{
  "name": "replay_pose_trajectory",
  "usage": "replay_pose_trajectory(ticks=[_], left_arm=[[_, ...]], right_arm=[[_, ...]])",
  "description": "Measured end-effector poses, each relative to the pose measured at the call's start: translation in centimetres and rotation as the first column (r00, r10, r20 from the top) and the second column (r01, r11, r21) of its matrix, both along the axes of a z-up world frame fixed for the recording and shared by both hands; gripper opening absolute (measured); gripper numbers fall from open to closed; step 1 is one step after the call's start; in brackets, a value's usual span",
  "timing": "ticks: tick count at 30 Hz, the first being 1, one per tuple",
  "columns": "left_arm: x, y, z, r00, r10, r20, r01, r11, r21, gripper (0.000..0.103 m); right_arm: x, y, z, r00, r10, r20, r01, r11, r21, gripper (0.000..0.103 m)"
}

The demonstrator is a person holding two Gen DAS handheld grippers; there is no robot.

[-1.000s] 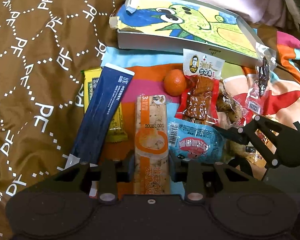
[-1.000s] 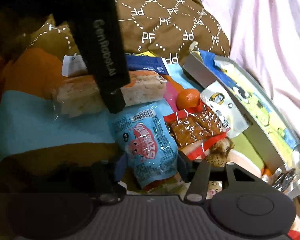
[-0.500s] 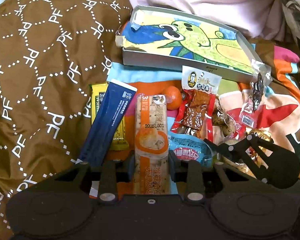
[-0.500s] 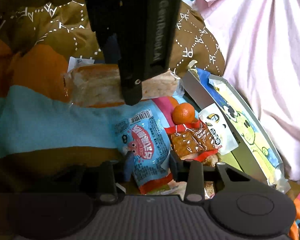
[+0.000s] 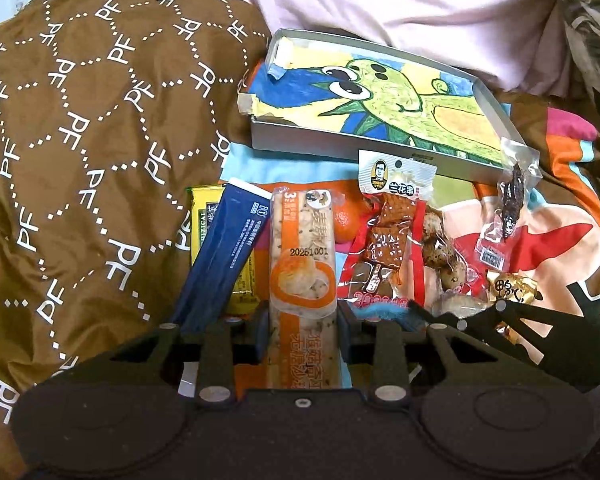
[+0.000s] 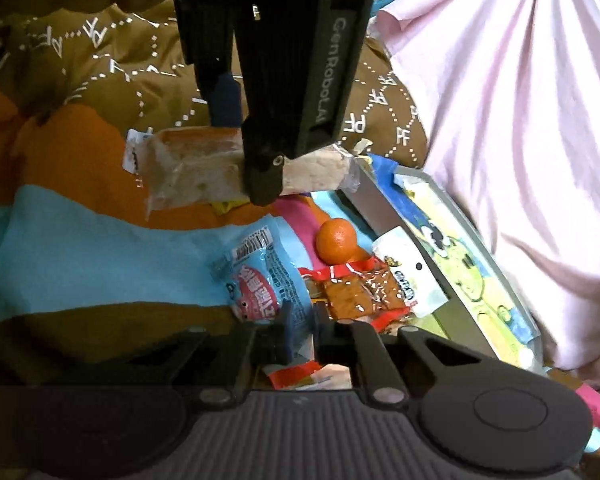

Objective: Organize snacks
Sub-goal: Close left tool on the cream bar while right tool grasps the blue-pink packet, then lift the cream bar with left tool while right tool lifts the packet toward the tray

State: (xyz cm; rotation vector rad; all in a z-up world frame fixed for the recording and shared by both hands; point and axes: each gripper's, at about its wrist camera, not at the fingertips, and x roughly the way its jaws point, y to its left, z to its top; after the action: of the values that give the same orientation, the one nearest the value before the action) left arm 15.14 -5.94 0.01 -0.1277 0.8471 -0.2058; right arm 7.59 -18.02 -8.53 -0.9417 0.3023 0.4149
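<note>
Orange (image 6: 336, 240) and red packet (image 6: 360, 292) beside gripped blue pouch (image 6: 259, 280).

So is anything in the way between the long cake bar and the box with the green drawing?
Nothing visible blocks it. The left gripper holds the cake bar above the other snacks, and the box lies open-topped just beyond the tangerine.

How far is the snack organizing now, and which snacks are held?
Nothing looks done: the tray holds no snacks. In hand: the left gripper is shut on the orange-and-white bar; the right gripper, jaws just closed, pinches the blue packet. Left: the tangerine, the red packet, the navy packet.
</note>
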Motion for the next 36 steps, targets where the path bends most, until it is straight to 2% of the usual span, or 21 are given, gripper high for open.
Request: replay_pose_trajectory(ticks=[5,7,11,14,19,24,36], left_arm=[[0.0,0.0,-0.1,1.0,0.0,-0.003,0.0,1.0,0.005,0.035],[0.1,0.1,-0.3,1.0,0.001,-0.004,-0.001,1.0,0.008,0.035],[0.1,0.1,-0.4,1.0,0.002,-0.007,-0.002,1.0,0.007,0.035],[0.1,0.1,-0.4,1.0,0.001,-0.006,-0.001,1.0,0.005,0.035],[0.2,0.0,-0.1,1.0,0.01,0.008,-0.01,1.0,-0.002,0.035],[0.3,-0.2,1.1,0.999,0.014,0.046,-0.014,1.0,-0.011,0.035],[1.5,-0.1,4.2,0.992,0.061,0.111,-0.056,0.997,-0.043,0.035]], right_arm=[[-0.7,-0.7,0.5,0.988,0.064,-0.139,-0.061,0.998,0.029,0.012],[-0.8,-0.4,0.1,0.989,0.068,-0.129,-0.068,0.998,0.001,0.015],[0.3,0.3,-0.6,0.993,0.05,-0.109,-0.053,0.998,-0.029,0.031],[0.7,0.5,-1.2,0.994,0.037,-0.106,-0.042,0.998,-0.042,0.028],[-0.4,0.9,-1.6,0.998,0.049,-0.038,-0.052,0.996,-0.079,0.022],[-1.5,0.9,-1.1,0.998,0.04,0.056,-0.034,0.994,-0.103,0.021],[-3.4,1.0,-0.3,0.971,0.094,0.222,-0.066,0.989,-0.133,0.02]])
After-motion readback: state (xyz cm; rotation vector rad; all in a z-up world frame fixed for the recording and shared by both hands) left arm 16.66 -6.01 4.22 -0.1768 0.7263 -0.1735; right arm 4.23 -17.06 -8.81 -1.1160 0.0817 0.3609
